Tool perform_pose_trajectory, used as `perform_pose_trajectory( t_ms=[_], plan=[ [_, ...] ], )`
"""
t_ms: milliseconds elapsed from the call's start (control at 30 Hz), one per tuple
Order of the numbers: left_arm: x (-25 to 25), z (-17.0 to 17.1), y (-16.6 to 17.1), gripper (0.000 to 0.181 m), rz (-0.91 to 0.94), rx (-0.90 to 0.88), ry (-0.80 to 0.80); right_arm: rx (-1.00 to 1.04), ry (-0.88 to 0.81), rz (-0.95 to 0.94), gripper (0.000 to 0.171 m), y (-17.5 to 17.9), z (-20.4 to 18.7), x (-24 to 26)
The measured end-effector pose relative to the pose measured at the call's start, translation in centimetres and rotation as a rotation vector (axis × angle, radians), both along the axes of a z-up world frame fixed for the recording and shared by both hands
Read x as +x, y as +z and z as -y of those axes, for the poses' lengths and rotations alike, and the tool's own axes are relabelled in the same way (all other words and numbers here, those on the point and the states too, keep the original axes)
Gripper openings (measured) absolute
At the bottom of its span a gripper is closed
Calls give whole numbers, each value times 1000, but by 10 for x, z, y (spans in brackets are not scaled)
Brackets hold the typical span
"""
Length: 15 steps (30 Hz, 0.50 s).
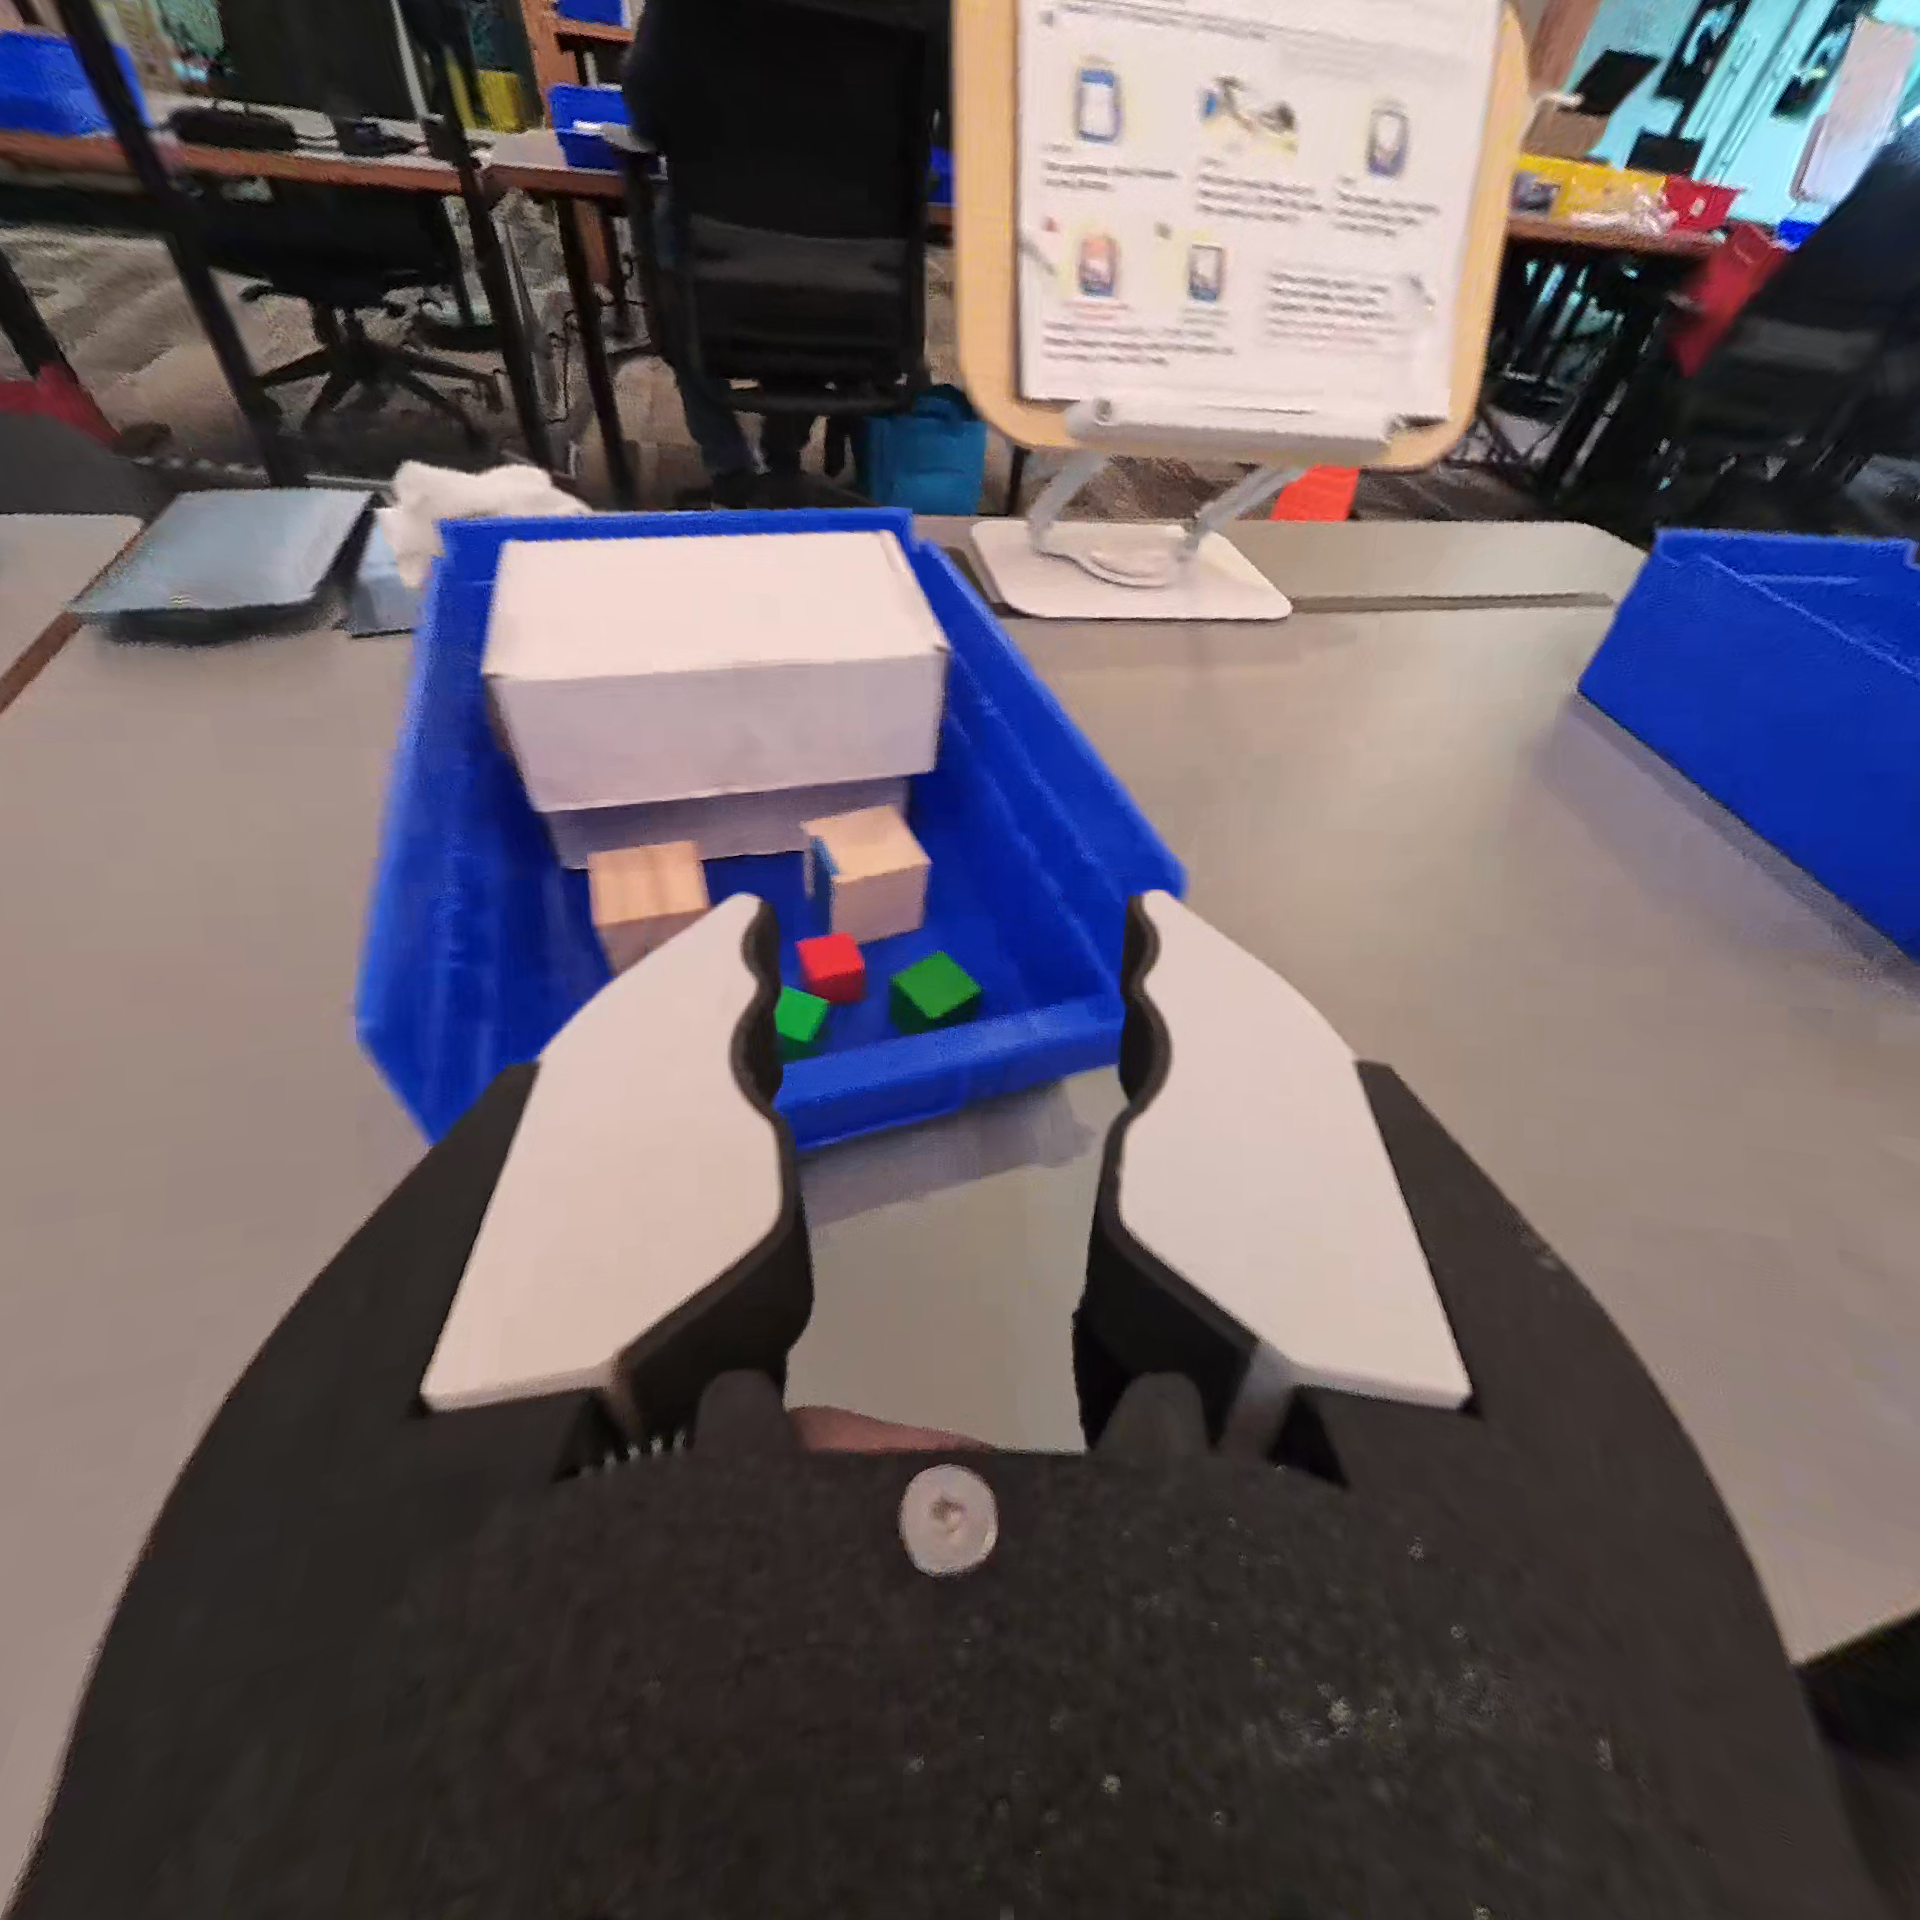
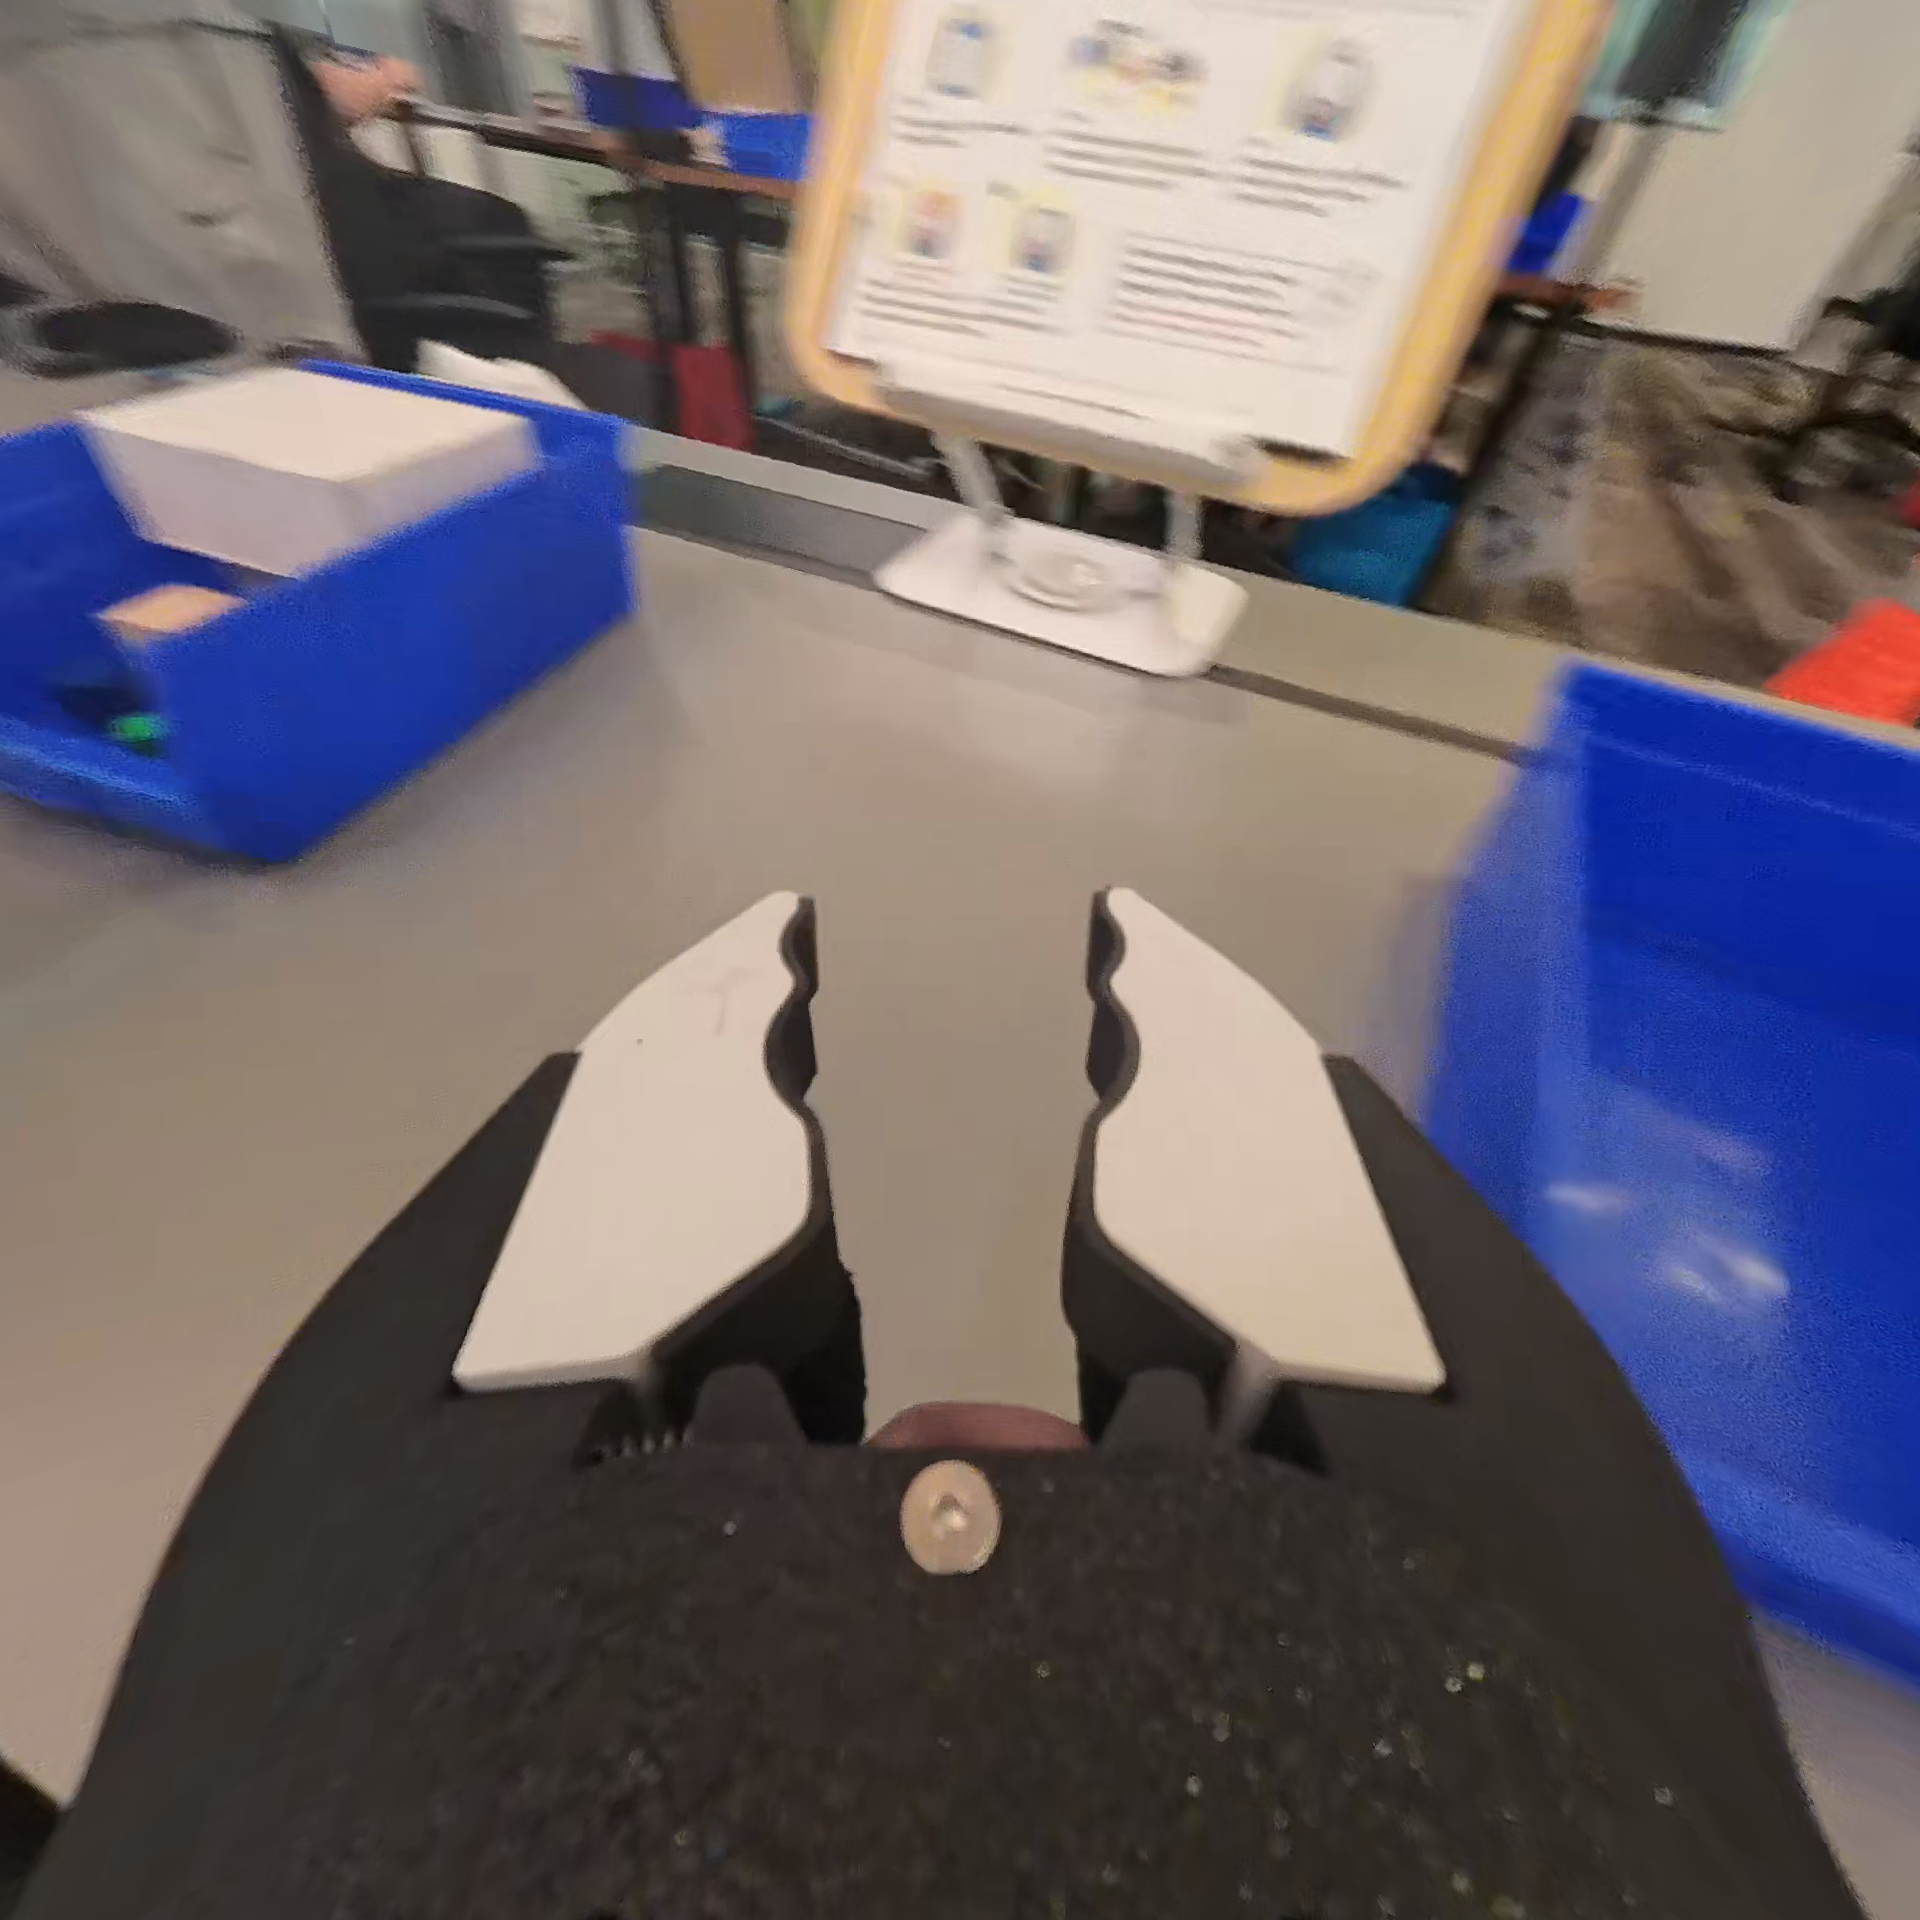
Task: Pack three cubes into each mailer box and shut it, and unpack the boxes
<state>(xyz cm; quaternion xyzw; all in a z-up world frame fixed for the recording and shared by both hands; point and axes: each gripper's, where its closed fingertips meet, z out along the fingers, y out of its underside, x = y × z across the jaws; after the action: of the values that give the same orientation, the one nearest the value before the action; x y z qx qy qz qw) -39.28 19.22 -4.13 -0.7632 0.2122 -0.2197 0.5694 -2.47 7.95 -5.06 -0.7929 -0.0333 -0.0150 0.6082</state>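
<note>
A blue bin (image 1: 1049, 831) on the grey table holds a shut white mailer box (image 1: 717, 665) stacked on another white box (image 1: 675, 826). In front of them lie two wooden cubes (image 1: 644, 899) (image 1: 878, 868), a red cube (image 1: 831, 966) and two green cubes (image 1: 935, 992) (image 1: 800, 1020). My left gripper (image 1: 945, 925) is open and empty, just before the bin's front lip. My right gripper (image 2: 951, 914) is open and empty above bare table. In the right wrist view the same bin (image 2: 395, 665) is at the left with the white box (image 2: 301, 468) in it.
A second blue bin (image 1: 1766, 707) stands at the right; it also shows in the right wrist view (image 2: 1683, 1091). An instruction sheet on a wooden board with a white stand (image 1: 1226, 239) is at the table's back. A grey tray (image 1: 229, 561) and white cloth (image 1: 468, 494) lie back left. Left tips to right tips: about 40 cm. The right gripper is farther from the red cube (image 1: 831, 966), some 40 cm, than the left, some 15 cm.
</note>
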Motion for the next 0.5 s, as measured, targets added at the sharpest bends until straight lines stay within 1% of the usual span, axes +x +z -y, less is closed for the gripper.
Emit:
perform_pose_trajectory(
  t_ms=[100,167,233,300,367,433,500],
  plan=[
    [32,25,-12,64,40,18,-97,-9,-205,-71,52,-24,43,82],
    [35,25,-36,62,9,20,-71,-5,-330,-96,52,-47,72,127],
    [32,19,-63,61,-51,-22,-39,-20,-403,-164,52,-58,82,157],
    [29,15,-73,63,-110,-57,-29,-12,-443,-176,52,-60,84,177],
    [26,12,-69,60,-99,-45,-7,-9,-468,-187,52,-62,84,187],
    [28,13,-64,59,-68,-51,-21,1,-456,-211,52,-59,81,187],
    [26,12,-61,58,-75,-27,-10,7,-440,-204,52,-60,80,183]
  ],
)
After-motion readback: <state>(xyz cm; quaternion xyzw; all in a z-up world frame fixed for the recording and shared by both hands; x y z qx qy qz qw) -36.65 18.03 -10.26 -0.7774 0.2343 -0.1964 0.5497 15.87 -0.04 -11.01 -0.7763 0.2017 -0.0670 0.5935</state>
